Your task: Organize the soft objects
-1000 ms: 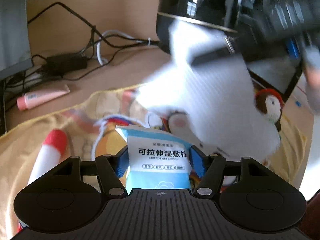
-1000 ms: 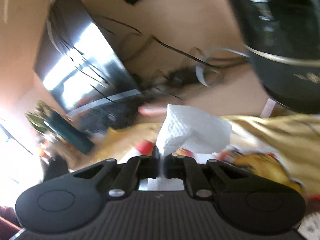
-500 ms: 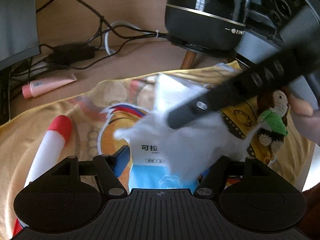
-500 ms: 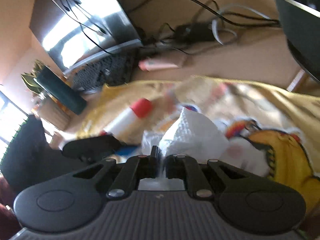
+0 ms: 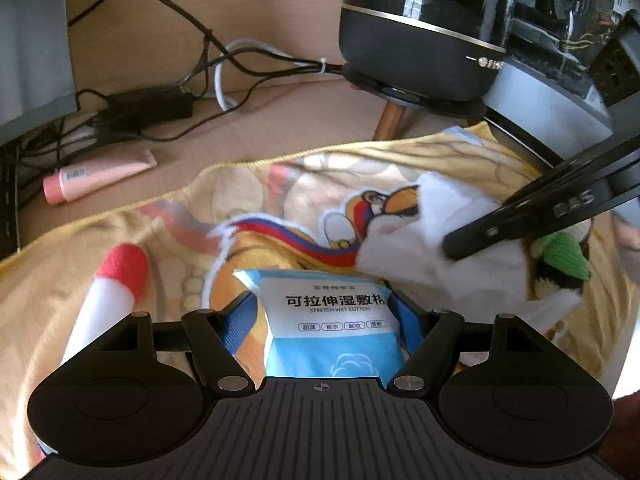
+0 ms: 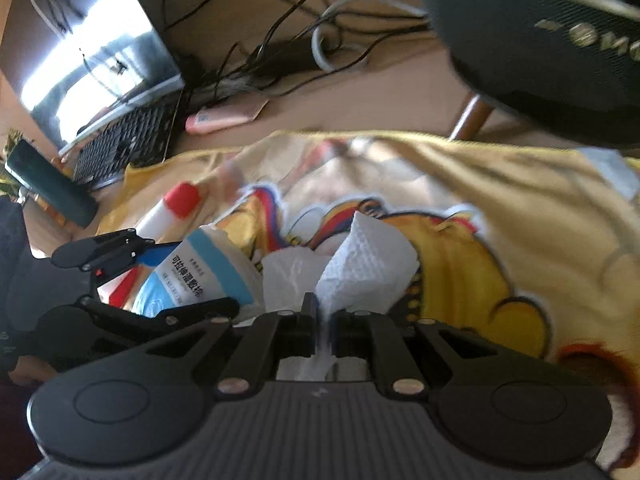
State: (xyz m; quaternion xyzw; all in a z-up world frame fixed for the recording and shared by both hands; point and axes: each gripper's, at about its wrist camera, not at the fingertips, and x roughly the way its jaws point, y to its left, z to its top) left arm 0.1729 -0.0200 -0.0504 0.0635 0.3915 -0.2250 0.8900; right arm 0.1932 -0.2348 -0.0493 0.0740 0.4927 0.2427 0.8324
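Note:
My left gripper (image 5: 324, 312) is shut on a blue and white cotton pad pack (image 5: 330, 320), held just over the yellow cartoon towel (image 5: 248, 184). My right gripper (image 6: 322, 314) is shut on a white tissue (image 6: 368, 268), which bulges up past its tips. In the left wrist view the right gripper (image 5: 472, 240) comes in from the right, low over the towel, with the white tissue (image 5: 448, 248) draped around it. A small knitted doll with a green hat (image 5: 562, 258) lies right behind it. In the right wrist view the pack (image 6: 204, 272) and left gripper (image 6: 132, 272) sit to the left.
A white plush stick with a red tip (image 5: 108, 292) lies on the towel's left side. A pink tube (image 5: 96, 176), a tangle of cables (image 5: 168, 100) and a keyboard (image 6: 128, 140) lie beyond the towel. A black round appliance on wooden legs (image 5: 424, 32) stands at the back right.
The right gripper swung down with the tissue, from high in front of the black appliance to low over the towel's right side. The left gripper kept the pack almost still.

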